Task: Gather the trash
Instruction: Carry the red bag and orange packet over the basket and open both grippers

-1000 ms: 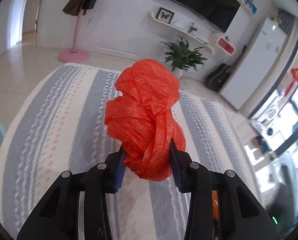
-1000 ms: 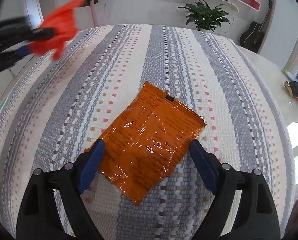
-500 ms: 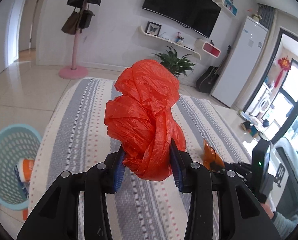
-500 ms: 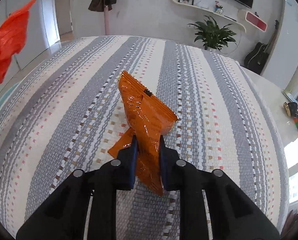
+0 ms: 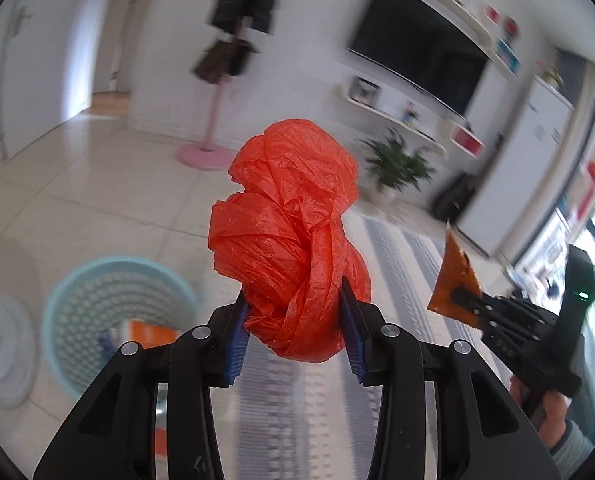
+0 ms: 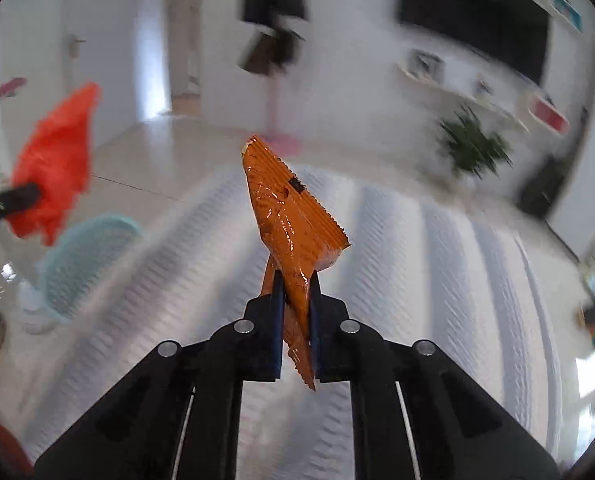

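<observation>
1. The left gripper (image 5: 293, 330) has its jaws clenched on a crumpled red plastic bag (image 5: 287, 240), which bulges up and out between the blue pads; it is held in the air, above the edge of the striped surface
2. The right gripper (image 6: 297, 320) has its jaws clamped tight on an orange snack wrapper (image 6: 293, 228), pinched near its lower end so that most of it stands up clear of the jaws
3. The step in hand looks like carrying both pieces to the light blue basket (image 5: 117, 312) on the floor, low at the left of the left wrist view; some rubbish already lies in it
4. To do it well, each gripper should be brought right over the basket's opening before the jaws let go, since bag and wrapper are light and may drift or cling to the pads
5. The striped white and grey cloth surface (image 6: 397, 280) lies just beneath; whether it is a bed or a rug cannot be told
6. Beyond is pale tiled floor (image 5: 97, 184), then a pink coat stand (image 5: 213, 120), a potted plant (image 5: 397, 168), wall shelves and a dark television (image 5: 421, 48)
</observation>
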`<state>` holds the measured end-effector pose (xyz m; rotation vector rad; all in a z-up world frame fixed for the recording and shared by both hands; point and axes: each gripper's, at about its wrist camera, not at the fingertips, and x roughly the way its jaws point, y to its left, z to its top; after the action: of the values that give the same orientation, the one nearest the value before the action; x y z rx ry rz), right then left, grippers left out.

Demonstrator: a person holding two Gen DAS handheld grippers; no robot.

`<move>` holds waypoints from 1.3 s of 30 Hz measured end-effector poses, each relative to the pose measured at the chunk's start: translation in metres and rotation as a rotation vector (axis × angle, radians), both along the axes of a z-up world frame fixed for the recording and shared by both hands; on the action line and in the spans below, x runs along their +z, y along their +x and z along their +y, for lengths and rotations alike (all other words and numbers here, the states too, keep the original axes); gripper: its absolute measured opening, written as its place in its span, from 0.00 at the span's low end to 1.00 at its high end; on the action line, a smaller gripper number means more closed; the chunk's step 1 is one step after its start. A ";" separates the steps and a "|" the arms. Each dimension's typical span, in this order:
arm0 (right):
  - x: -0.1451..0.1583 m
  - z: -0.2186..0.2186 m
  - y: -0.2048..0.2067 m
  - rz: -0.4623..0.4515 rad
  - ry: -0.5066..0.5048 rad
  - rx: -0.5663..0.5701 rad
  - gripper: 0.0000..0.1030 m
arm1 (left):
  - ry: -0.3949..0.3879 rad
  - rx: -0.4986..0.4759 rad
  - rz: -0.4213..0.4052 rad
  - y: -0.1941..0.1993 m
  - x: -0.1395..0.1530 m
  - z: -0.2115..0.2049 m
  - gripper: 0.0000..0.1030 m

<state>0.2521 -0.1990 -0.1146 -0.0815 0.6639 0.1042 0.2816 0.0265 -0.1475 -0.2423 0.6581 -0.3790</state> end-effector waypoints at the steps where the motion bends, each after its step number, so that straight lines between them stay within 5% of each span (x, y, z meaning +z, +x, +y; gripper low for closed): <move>1: 0.007 0.014 0.004 -0.005 0.008 0.027 0.08 | -0.020 0.042 0.003 0.003 0.003 0.019 0.38; 9: 0.019 0.130 0.057 0.032 0.075 0.203 0.08 | -0.026 0.293 0.020 0.017 -0.025 0.116 0.38; 15: -0.024 0.194 0.085 0.108 0.053 0.238 0.08 | -0.055 0.341 0.109 0.041 -0.065 0.146 0.38; 20: -0.077 0.224 0.119 0.259 0.048 0.235 0.09 | -0.071 0.333 0.252 0.064 -0.107 0.157 0.40; 26: -0.106 0.235 0.141 0.368 0.075 0.233 0.13 | -0.110 0.352 0.369 0.073 -0.146 0.168 0.45; 30: -0.113 0.241 0.147 0.391 0.061 0.240 0.28 | -0.143 0.371 0.377 0.074 -0.146 0.176 0.71; 33: -0.114 0.233 0.150 0.391 0.099 0.212 0.48 | -0.161 0.385 0.364 0.069 -0.143 0.180 0.71; 39: -0.090 0.203 0.128 0.341 0.184 0.229 0.48 | -0.149 0.437 0.269 0.054 -0.111 0.179 0.71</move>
<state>0.3797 0.0035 -0.2048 0.0395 0.9805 0.4061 0.3353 0.2053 -0.2581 -0.5740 0.8184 0.0277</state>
